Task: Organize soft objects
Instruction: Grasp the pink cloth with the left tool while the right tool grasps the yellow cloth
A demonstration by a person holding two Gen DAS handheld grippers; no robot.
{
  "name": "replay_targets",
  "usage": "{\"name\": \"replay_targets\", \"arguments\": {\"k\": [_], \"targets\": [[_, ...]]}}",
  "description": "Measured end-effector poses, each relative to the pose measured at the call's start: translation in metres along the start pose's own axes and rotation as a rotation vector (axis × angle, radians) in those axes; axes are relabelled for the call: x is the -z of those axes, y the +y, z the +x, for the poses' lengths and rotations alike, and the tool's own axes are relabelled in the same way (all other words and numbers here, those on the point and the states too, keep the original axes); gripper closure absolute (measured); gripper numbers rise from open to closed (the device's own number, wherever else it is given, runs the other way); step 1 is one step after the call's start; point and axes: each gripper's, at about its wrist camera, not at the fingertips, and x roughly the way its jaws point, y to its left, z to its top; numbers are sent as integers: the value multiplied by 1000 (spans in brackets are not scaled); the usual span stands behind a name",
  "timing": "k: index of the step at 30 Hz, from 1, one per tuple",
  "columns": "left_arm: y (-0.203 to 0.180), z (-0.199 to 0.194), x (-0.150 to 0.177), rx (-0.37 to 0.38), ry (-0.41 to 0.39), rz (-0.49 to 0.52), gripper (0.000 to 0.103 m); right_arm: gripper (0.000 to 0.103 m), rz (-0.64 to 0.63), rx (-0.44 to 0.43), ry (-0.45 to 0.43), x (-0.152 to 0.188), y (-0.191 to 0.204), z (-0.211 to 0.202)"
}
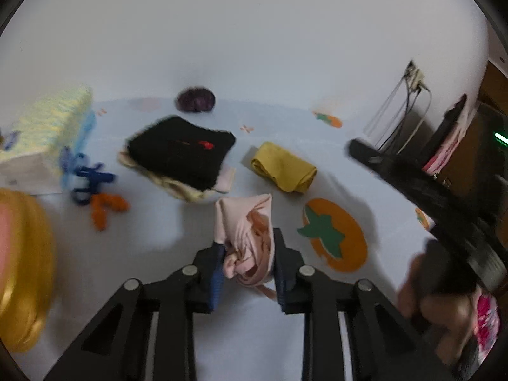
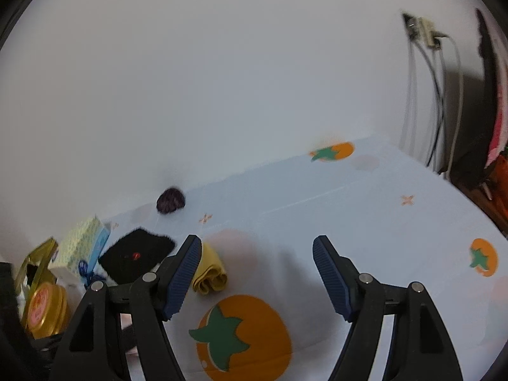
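Observation:
A crumpled pink cloth lies on the pale blue sheet, and my left gripper is shut on its near end, one blue pad pressing each side. Beyond it lie a rolled yellow cloth and a black fuzzy cloth on top of a cream cloth. A dark purple yarn ball sits by the wall. My right gripper hangs open over the bare sheet with nothing between its fingers.
Blue and orange knitted pieces lie at the left beside a pale patterned box and a gold tin. Orange fruit prints mark the sheet. Cables hang at the right wall.

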Motion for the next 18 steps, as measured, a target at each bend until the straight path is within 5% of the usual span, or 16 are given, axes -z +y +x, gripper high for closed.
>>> {"name": "replay_targets", "arguments": {"k": [6, 12, 15, 18], "targets": [[15, -53, 10, -51, -168, 50, 78, 30, -65, -83, 113, -2, 27, 31], [32, -77, 10, -119, -273, 57, 78, 63, -183, -14, 308, 5, 58, 75], [36, -75, 7, -122, -261, 50, 78, 86, -204, -32, 306, 7, 62, 73], [37, -75, 8, -125, -254, 52, 78, 89, -198, -43, 280, 7, 61, 67]]}}
